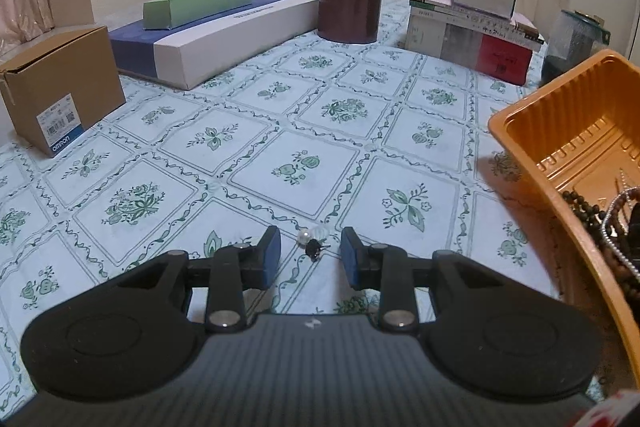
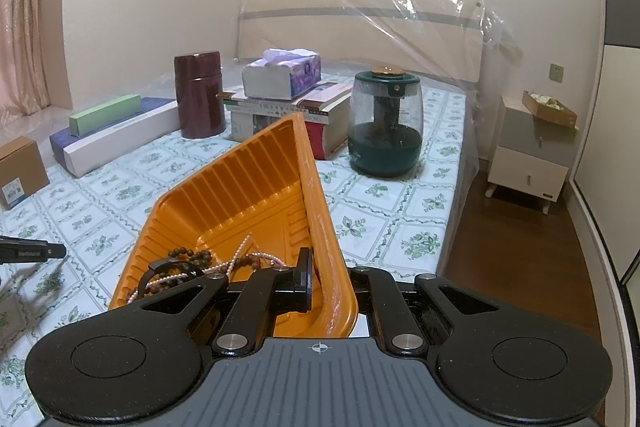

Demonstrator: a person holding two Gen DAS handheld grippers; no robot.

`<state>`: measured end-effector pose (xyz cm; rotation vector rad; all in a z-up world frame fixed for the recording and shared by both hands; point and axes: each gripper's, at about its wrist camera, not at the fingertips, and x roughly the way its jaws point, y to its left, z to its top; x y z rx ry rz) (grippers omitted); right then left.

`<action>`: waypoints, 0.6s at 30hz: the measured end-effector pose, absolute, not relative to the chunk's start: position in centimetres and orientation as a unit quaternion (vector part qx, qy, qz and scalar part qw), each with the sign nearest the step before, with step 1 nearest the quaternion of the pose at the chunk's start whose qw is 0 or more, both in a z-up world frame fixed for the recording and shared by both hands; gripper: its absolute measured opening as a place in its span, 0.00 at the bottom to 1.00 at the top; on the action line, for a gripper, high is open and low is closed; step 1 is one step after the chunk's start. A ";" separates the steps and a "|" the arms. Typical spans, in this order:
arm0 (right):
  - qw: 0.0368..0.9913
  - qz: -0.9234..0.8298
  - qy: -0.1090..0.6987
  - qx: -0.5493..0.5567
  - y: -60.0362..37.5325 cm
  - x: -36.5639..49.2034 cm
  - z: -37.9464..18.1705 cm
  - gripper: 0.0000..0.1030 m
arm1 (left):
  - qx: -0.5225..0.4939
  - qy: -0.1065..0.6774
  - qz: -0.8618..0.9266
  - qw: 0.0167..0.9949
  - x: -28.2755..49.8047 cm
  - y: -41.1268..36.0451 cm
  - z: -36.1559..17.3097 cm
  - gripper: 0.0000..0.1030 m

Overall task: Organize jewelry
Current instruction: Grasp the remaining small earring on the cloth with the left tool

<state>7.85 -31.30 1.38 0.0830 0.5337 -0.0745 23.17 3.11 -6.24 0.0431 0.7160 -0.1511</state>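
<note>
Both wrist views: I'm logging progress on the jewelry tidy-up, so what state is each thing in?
Left gripper: open, around the earring.
Earring: loose on the bedsheet.
Right gripper: shut on the tray's rim.
Orange tray: tilted, one side raised.
Bead necklaces: heaped inside the tray.
Cardboard box: flaps closed.

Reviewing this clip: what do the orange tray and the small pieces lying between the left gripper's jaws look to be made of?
Orange tray: thin moulded plastic, semi-glossy, judging by its ribbed walls and rolled rim. Small pieces on the bedcover, between the open jaws of the left gripper: a glossy white pearl-like bead, real or imitation unclear, beside a shiny black piece, likely plastic or glass.
</note>
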 end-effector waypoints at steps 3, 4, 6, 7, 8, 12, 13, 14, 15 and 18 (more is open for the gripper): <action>0.963 -0.038 0.265 0.040 -31.3 7.9 1.4 0.08 | 0.021 0.354 -0.074 0.932 23.4 3.1 -6.5 0.21; 0.963 -0.038 0.265 0.040 -31.3 7.9 1.4 0.08 | 0.022 0.354 -0.074 0.932 23.4 3.1 -6.5 0.17; 0.963 -0.038 0.265 0.039 -31.3 7.9 1.4 0.08 | 0.023 0.355 -0.073 0.932 23.4 3.0 -6.5 0.13; 0.963 -0.038 0.265 0.040 -31.3 7.9 1.4 0.08 | 0.022 0.355 -0.072 0.932 23.4 3.0 -6.4 0.13; 0.963 -0.037 0.265 0.040 -31.3 7.9 1.4 0.08 | 0.019 0.357 -0.072 0.931 23.4 3.1 -6.4 0.12; 0.963 -0.037 0.265 0.039 -31.3 7.9 1.4 0.08 | 0.021 0.361 -0.074 0.929 23.3 3.0 -6.0 0.12; 0.963 -0.037 0.265 0.039 -31.3 7.9 1.4 0.08 | 0.023 0.360 -0.075 0.929 23.2 3.0 -5.9 0.11; 0.963 -0.037 0.264 0.038 -31.3 7.9 1.4 0.08 | 0.024 0.360 -0.076 0.930 23.1 3.0 -5.8 0.06; 0.963 -0.037 0.265 0.039 -31.3 7.9 1.4 0.08 | 0.024 0.361 -0.076 0.929 23.0 2.9 -5.6 0.05; 0.963 -0.037 0.264 0.037 -31.2 7.9 1.5 0.08 | 0.024 0.359 -0.079 0.930 22.6 2.9 -5.2 0.05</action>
